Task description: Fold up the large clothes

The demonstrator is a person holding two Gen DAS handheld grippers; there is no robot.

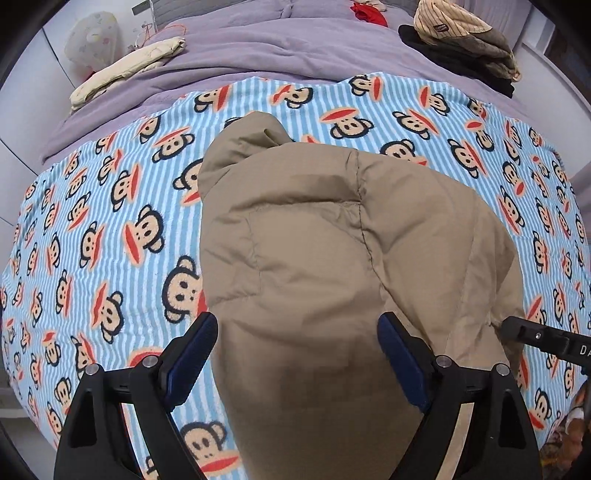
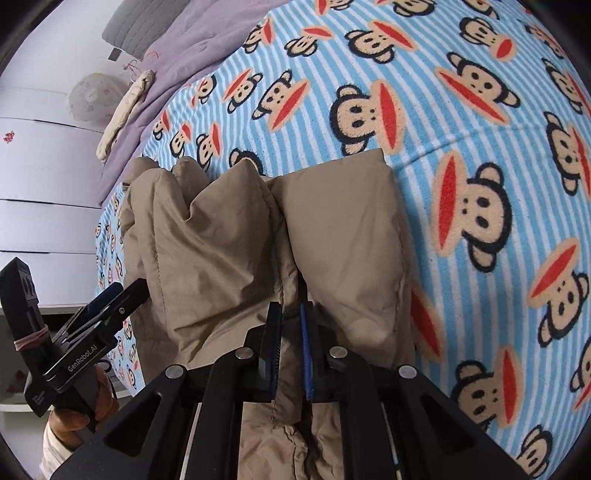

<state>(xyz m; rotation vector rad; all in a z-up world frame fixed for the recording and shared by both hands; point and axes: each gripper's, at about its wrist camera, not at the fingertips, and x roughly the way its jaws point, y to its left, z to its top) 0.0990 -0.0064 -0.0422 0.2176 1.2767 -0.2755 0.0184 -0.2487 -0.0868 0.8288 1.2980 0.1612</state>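
Tan quilted fabric sits pinched between the jaws of the right gripper, which are drawn almost together on a fold of the padded jacket near its lower edge. From that grip the jacket bulges away in several puffy sections, one plump panel to the right of the jaws and a cluster of softer lobes to the left.

Over the same jacket, the left gripper points steeply down with its jaws wide apart; the blue pads stand on either side of the tan cloth without pressing it, and nothing is held. In the left wrist view the tip of the right gripper shows at the jacket's right edge. In the right wrist view the left gripper appears at the far left, gripped by a hand with a pale sleeve beneath it.

The jacket lies in a bunched, partly folded heap on a blue-and-white striped blanket printed with cartoon monkey faces, spread across the bed. Beyond the blanket is a lilac quilt. On the quilt rest a folded cream garment at the left, a pile of dark and striped clothes at the right, and a small red item near the far edge. White drawer fronts stand beside the bed.
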